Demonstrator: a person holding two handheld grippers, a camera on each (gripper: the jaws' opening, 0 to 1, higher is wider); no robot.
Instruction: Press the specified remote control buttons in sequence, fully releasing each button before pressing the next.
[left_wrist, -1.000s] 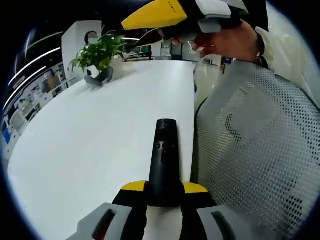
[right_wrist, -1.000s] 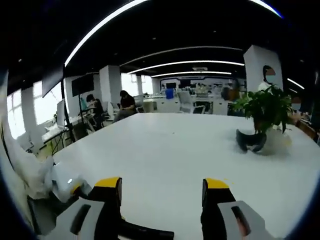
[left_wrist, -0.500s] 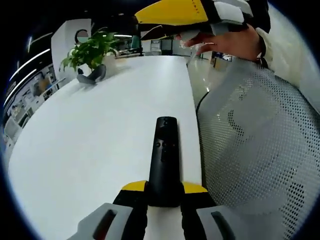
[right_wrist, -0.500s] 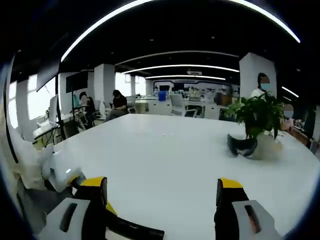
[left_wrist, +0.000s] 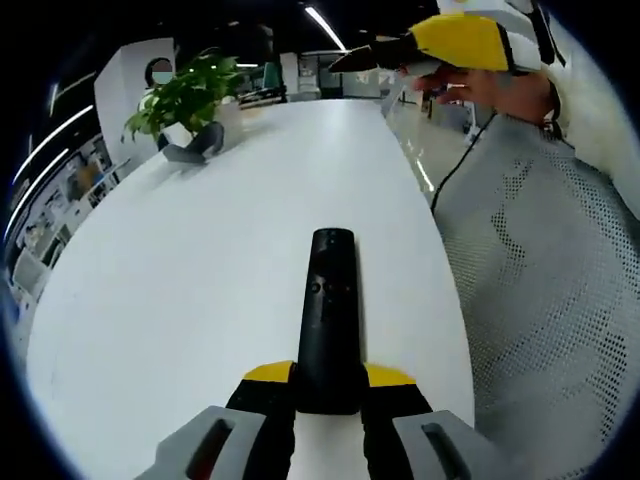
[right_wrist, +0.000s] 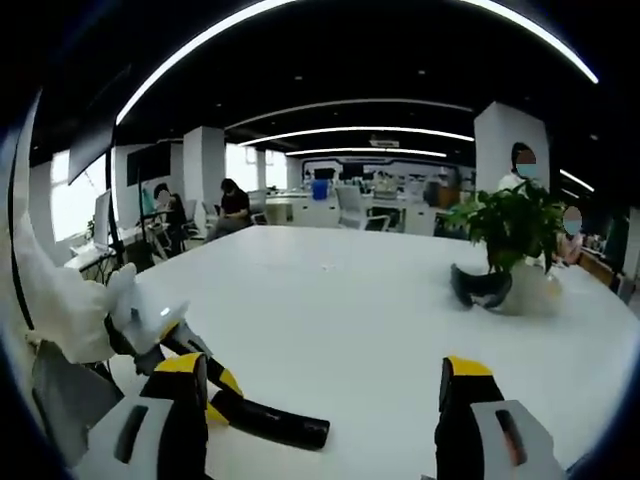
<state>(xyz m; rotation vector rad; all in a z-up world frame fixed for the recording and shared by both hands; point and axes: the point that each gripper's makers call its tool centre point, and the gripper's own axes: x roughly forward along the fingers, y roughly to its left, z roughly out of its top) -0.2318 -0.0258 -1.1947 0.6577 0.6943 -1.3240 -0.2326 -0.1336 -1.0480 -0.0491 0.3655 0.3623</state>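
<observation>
A long black remote control (left_wrist: 328, 320) with small buttons near its far end points away from me over the white table (left_wrist: 200, 250). My left gripper (left_wrist: 328, 385) is shut on its near end. In the right gripper view the same remote (right_wrist: 270, 425) lies low at the left, held by the left gripper (right_wrist: 195, 375) coming in from the left. My right gripper (right_wrist: 320, 400) stands open above the table with nothing between its yellow-tipped fingers (right_wrist: 462, 372). In the left gripper view it hangs high at the top right (left_wrist: 420, 50), held by a hand.
A potted green plant (left_wrist: 185, 100) with a dark curved object at its base stands at the table's far side, also seen as the plant (right_wrist: 515, 230). A person's white mesh sleeve (left_wrist: 550, 280) runs along the table's right edge. People sit at desks behind.
Both views have shifted. The right gripper has moved up and rightward in the left gripper view, and the left gripper with the remote shows more fully in the right gripper view.
</observation>
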